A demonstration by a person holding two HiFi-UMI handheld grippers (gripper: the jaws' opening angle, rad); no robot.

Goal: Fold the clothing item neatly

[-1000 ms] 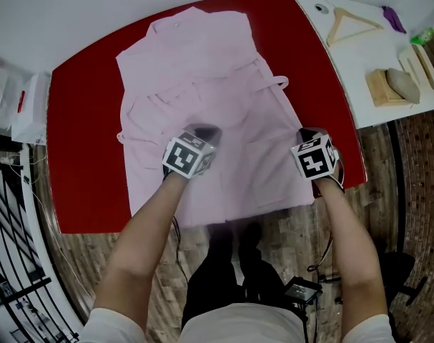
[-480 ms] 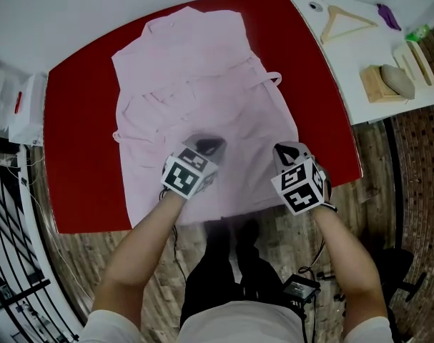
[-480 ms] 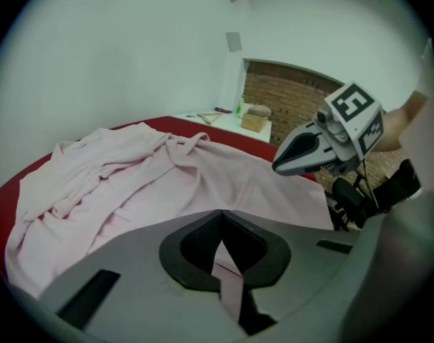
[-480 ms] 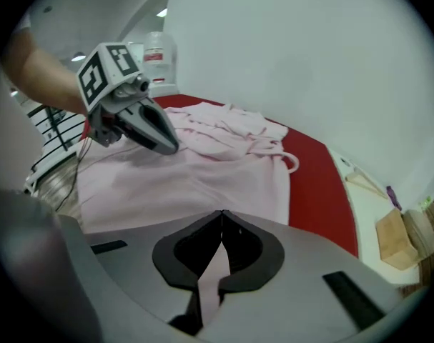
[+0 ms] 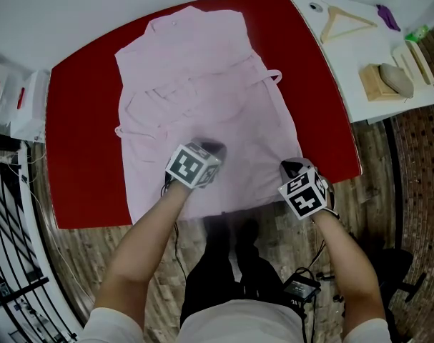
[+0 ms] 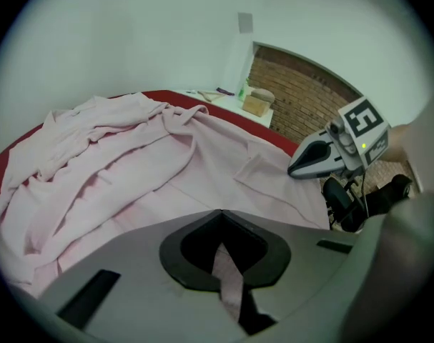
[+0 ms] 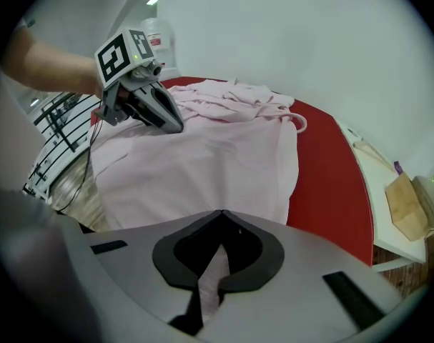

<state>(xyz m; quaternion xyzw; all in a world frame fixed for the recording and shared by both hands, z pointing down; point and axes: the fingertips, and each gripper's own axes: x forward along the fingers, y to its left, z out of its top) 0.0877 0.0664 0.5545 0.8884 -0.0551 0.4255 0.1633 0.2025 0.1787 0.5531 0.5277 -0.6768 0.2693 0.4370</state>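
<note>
My right gripper (image 5: 287,166) now sits lower and further left in the head view than a second ago, drawn in from the right side toward the lower centre. The lower right corner of the pink garment (image 5: 195,84) has come with it, so the hem there lies further in and more of the red table (image 5: 324,106) shows to its right. My left gripper (image 5: 217,147) has drifted a little down and right. The gap between the two grippers is narrower.
</note>
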